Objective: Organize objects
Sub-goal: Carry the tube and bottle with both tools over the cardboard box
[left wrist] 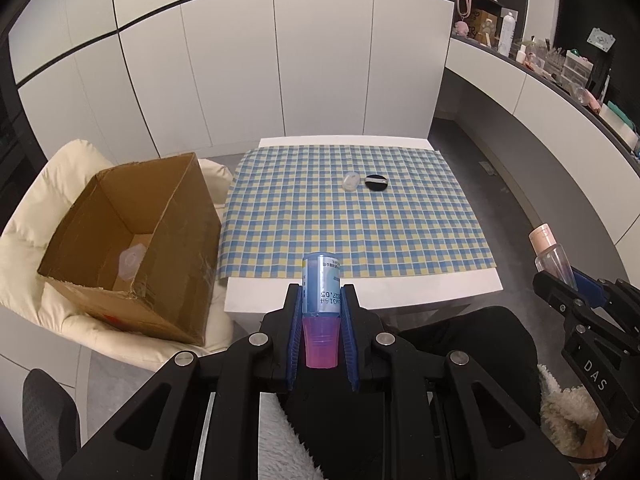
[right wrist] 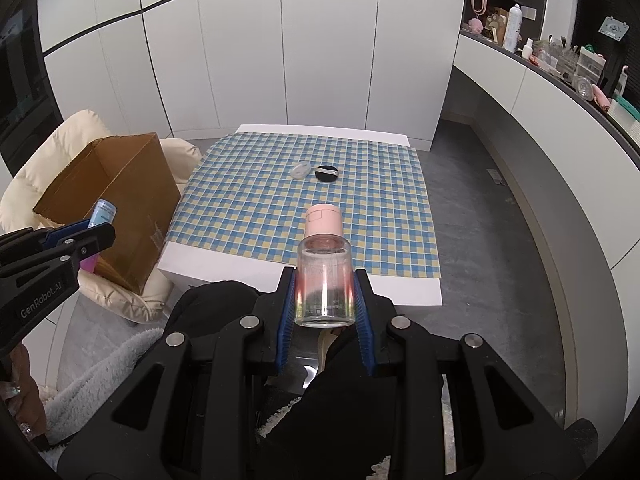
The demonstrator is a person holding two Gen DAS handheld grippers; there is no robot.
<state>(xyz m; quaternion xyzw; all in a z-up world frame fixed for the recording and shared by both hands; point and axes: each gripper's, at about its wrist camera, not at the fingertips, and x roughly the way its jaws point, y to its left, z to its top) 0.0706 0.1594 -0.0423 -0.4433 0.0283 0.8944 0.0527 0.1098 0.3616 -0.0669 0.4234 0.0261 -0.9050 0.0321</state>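
Note:
My left gripper (left wrist: 321,292) is shut on a small blue-labelled bottle with a pink cap (left wrist: 321,292), cap toward the camera, held above the table's near edge. The same bottle (right wrist: 102,213) and the left gripper (right wrist: 86,240) appear at the left of the right wrist view. My right gripper (right wrist: 325,284) is shut on a clear bottle with a pale pink cap (right wrist: 325,264), cap pointing away; that clear bottle (left wrist: 552,252) also shows at the right of the left wrist view. An open cardboard box (left wrist: 132,236) sits on a cream cushion, with a pale object on its floor.
A low white table (left wrist: 360,288) carries a blue-and-yellow checked cloth (left wrist: 352,220). On the cloth lie a small clear case (left wrist: 351,181) and a round black compact (left wrist: 376,182). White cabinets stand behind, and a cluttered curved counter (left wrist: 560,76) runs along the right.

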